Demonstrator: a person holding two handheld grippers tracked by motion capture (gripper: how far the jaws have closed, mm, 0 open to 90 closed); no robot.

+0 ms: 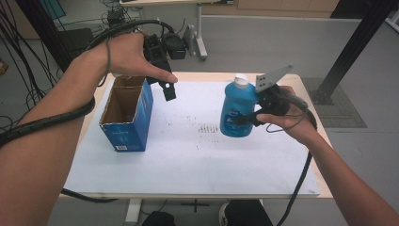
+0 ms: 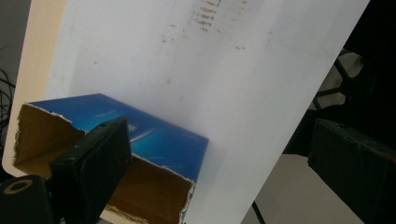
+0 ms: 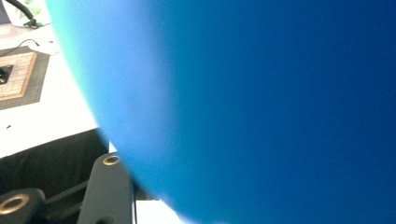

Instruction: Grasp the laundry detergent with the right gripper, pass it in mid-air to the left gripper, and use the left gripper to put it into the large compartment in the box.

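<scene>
A white sheet (image 1: 188,155) is covering the wooden table (image 1: 207,76); grey floor, cables and a desk leg are lying beyond. The right gripper (image 1: 251,117) is clamping its jaws on the upright blue bottle (image 1: 236,110), right of centre. The left gripper (image 1: 168,90) is hovering beside the open blue cardboard box (image 1: 126,115) at left, jaws spread wide, holding nothing.

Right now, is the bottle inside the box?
No, the bottle stands on the table, held by the right gripper, apart from the box.
</scene>
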